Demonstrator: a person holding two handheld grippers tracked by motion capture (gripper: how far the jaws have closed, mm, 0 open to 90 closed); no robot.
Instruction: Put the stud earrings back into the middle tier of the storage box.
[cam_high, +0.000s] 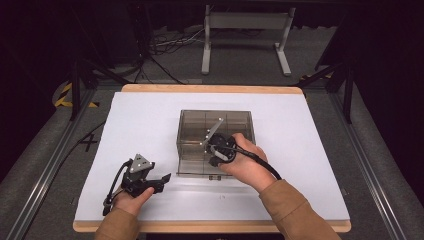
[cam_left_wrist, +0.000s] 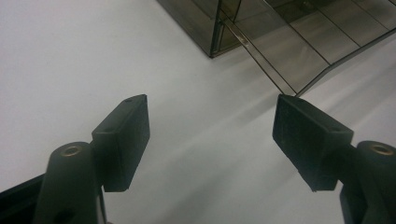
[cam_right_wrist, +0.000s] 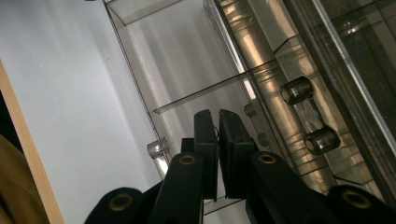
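The person is working on a smoky clear plastic organizer box (cam_high: 200, 131) that is sitting at the centre of the white-covered desk (cam_high: 140, 115). The right tool (cam_high: 220, 150) is reaching into the box at its 5 o'clock corner, and in the right gripper view its jaws are standing nearly closed, a thin sliver of something apparently caught between them; what that sliver is I cannot tell. Around the right tool (cam_right_wrist: 218, 128) the box's thin dividers (cam_right_wrist: 205, 93) and two small cylindrical knobs (cam_right_wrist: 308, 114) on a wall are showing, the knobs lying at about 3 o'clock from the tips.

The left tool (cam_high: 162, 178) is resting on the desk at 7 o'clock from the box, well apart from it, with its jaws spread wide and nothing between them. In the left gripper view the box corner (cam_left_wrist: 215, 42) is lying ahead at 12 o'clock.

The step in hand is probably handling a part inside the box. Next, the right tool would need a steady grip while moving clear of the dividers, and the left tool could be bracing the box wall.
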